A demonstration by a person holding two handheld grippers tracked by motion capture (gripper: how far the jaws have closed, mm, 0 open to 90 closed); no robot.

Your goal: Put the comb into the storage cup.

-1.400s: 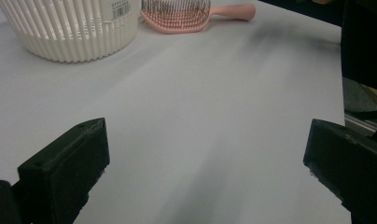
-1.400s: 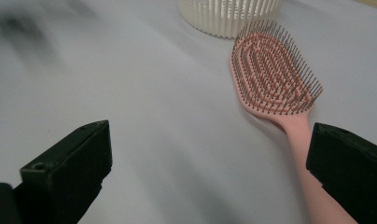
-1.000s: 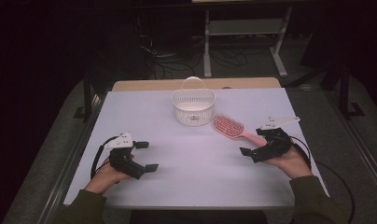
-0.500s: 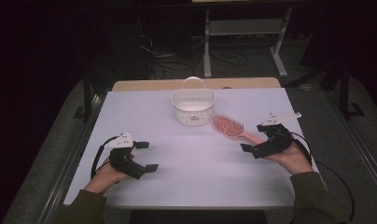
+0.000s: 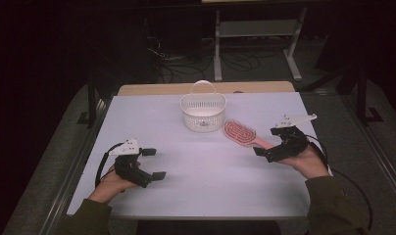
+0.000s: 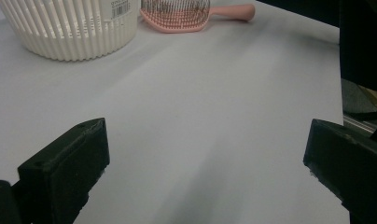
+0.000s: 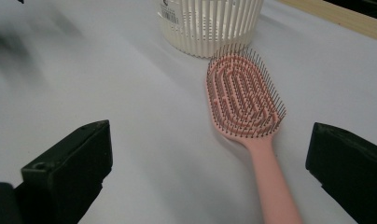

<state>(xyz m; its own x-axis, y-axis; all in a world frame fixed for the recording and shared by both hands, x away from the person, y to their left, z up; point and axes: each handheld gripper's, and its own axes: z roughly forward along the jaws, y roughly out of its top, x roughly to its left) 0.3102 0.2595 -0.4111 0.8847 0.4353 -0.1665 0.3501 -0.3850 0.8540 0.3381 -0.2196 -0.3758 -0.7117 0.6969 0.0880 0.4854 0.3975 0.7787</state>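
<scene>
A pink hairbrush lies bristles up on the white table, its head next to a white slatted basket with a handle. My right gripper hovers open over the brush's handle end; in the right gripper view the brush lies between the wide-apart jaws, handle toward me, with the basket behind it. My left gripper is open at the table's front left, nothing between its jaws. From the left gripper view the basket and the brush are far ahead.
The table's wooden far edge shows behind the basket. Beyond it are a metal stand and cables on a dark floor. Metal rails run along both sides of the table. A black cable trails from each gripper.
My right gripper has lifted slightly and edged toward the far side, staying open over the brush handle. The left gripper has barely moved.
</scene>
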